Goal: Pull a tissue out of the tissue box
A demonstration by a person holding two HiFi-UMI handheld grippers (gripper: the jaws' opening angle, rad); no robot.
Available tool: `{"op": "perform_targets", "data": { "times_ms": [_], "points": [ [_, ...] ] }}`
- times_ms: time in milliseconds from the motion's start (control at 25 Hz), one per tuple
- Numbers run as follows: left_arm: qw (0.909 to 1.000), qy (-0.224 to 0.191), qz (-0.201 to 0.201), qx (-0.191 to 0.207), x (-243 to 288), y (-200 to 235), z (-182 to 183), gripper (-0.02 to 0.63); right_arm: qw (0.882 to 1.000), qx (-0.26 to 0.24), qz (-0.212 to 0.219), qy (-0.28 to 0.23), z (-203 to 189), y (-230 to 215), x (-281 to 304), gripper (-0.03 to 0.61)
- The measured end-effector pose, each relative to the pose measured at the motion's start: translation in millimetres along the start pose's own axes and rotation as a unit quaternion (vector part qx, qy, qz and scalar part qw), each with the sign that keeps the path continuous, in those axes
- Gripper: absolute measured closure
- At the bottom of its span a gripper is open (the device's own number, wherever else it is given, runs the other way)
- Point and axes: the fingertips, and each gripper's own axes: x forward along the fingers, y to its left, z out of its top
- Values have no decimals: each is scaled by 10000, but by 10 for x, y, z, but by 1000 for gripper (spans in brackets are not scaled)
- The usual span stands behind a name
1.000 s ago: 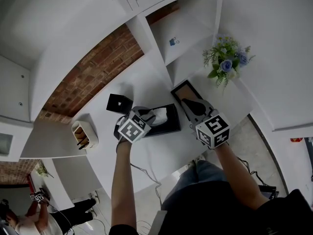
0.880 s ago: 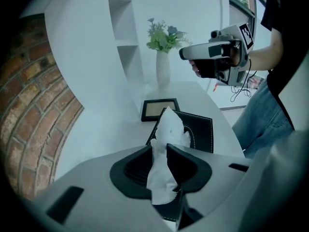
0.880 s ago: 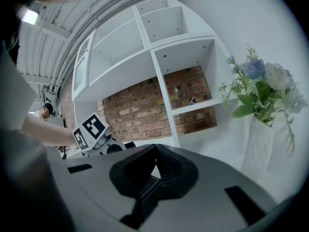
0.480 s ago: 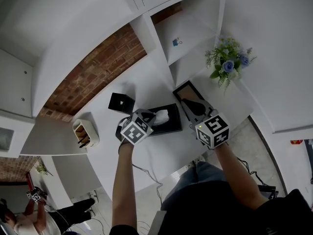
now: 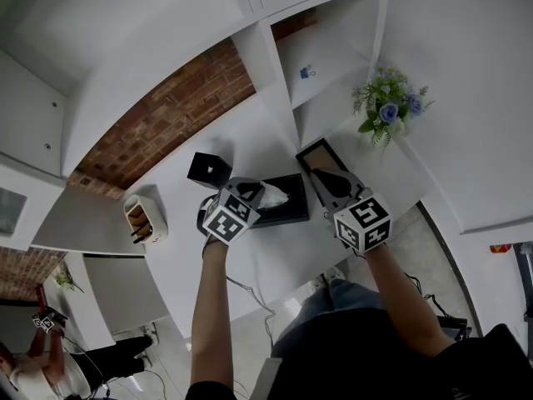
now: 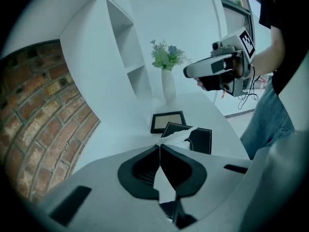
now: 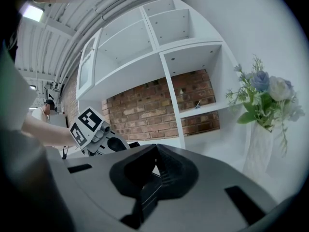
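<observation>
A black tissue box point(image 5: 283, 212) lies on the white table point(image 5: 275, 257) with a white tissue point(image 5: 273, 195) sticking out of its top. My left gripper point(image 5: 256, 192) is shut on that tissue. In the left gripper view the tissue point(image 6: 164, 183) runs as a thin white strip between the closed pads point(image 6: 178, 168), and its far part point(image 6: 179, 137) stretches back to the box point(image 6: 202, 140). My right gripper point(image 5: 320, 177) hovers to the right of the box with its jaws shut and nothing in them; it shows as point(image 7: 155, 153) in its own view.
A dark picture frame point(image 5: 317, 152) lies beyond the box. A vase of flowers point(image 5: 386, 107) stands at the right, a small black cube point(image 5: 208, 169) and a pen holder point(image 5: 143, 221) at the left. White shelves point(image 5: 325, 65) with a brick back rise behind the table.
My left gripper has shut on the tissue and lifted a little, drawing the tissue up from the box. The right gripper has stayed in place.
</observation>
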Motion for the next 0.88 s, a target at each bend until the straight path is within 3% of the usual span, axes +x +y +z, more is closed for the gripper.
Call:
{"op": "perform_targets", "data": {
  "times_ms": [280, 560, 720, 880],
  "points": [
    [9975, -362, 601, -84, -315, 123, 138, 603, 10000, -40, 23, -81, 62, 109, -106, 581],
    [9862, -964, 1305, -332, -841, 312, 360, 603, 9997, -96, 73, -216, 138, 219, -200, 581],
    [9721, -1430, 1712, -724, -1183, 394, 425, 603, 9993, -116, 120, -347, 222, 278, -227, 581],
    [9472, -1967, 2146, -1341, -1535, 472, 391, 603, 9984, -147, 166, -511, 319, 355, -244, 581]
  ]
}}
